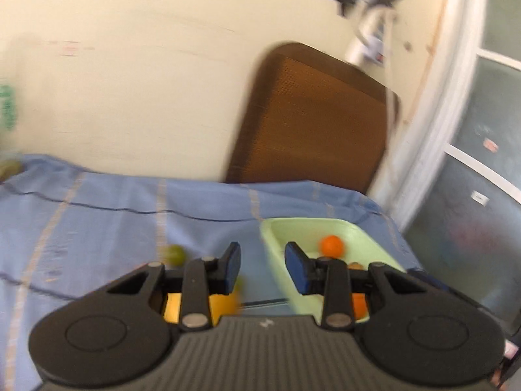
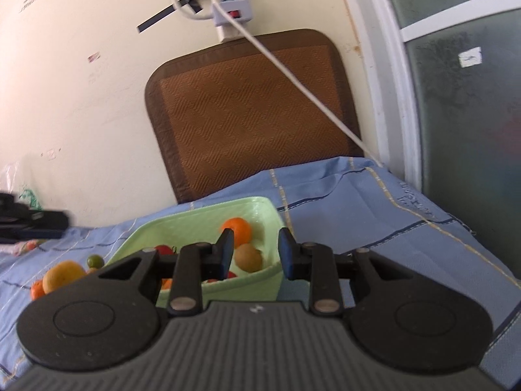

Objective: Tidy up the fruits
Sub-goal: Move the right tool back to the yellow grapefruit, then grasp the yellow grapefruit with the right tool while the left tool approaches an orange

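Hovering empty, both the left gripper (image 1: pixel 262 268) and the right gripper (image 2: pixel 255 254) are showing jaws nearly shut on nothing. A yellow fruit (image 2: pixel 62 275) is lying lower left of the green tray (image 2: pixel 260 208), nearer the left gripper.

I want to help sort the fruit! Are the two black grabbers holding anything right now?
No. The left gripper and right gripper both hold nothing; only bare gaps show between their blue pads.

Green tray (image 2: pixel 260 210) w/ orange (image 2: pixel 239 228), brownish fruit (image 2: pixel 249 257), yellow fruit (image 2: pixel 62 275) outside on cloth
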`<state>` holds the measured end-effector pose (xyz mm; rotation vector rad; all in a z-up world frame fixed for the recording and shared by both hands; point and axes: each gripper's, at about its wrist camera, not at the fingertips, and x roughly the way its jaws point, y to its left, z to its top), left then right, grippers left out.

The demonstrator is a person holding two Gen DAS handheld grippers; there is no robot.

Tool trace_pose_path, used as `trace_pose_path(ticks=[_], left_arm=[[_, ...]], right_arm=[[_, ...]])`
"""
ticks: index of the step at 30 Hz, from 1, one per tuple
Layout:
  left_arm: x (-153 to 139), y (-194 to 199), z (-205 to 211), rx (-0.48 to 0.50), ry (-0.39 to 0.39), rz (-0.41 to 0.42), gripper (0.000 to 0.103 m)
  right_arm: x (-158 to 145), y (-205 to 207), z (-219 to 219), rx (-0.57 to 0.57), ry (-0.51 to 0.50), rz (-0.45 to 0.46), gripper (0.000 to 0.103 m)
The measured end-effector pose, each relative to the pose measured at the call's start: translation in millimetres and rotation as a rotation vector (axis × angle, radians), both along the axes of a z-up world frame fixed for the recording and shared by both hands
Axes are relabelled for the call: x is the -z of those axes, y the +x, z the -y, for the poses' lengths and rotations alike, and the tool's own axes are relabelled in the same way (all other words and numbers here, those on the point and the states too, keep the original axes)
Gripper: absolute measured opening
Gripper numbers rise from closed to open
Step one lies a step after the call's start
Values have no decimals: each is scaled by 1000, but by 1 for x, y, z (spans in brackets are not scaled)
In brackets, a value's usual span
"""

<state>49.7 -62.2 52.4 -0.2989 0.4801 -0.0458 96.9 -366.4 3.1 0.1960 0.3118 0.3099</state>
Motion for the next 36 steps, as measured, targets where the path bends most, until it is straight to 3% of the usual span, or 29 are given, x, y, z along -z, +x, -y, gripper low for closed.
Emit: trace_pose_path(ticks=[5, 8, 14, 17, 20, 23, 26, 28, 36], left_arm=[[26, -41, -51, -182, 56, -58, 31], [48, -55, -73, -254, 39, -111, 31], [64, -65, -87, -255, -9, -114, 31], [66, -65, -87, -225, -18, -113, 31], [67, -66, -86, -201, -28, -111, 31], [69, -68, -89, -188, -54, -103, 31], [70, -69, -93, -184, -83, -94, 31], [71, -71, -96, -186, -100, -87, 31], [70, -73, -97, -170, -115, -59, 31]], right_arm=[[1, 2, 8, 57, 36, -7, 32], [3, 4, 8, 73, 36, -11, 32], [-1, -4, 10, 138, 57, -10, 32], [-14, -21, -6, 65, 71, 5, 33], [-27, -39, -41, -89, 53, 18, 33], [-26, -44, -83, -278, 37, -38, 33], [-17, -39, -125, -398, -6, -113, 36], [-12, -32, -146, -414, -48, -138, 69], [7, -9, -202, -445, -203, -174, 72]])
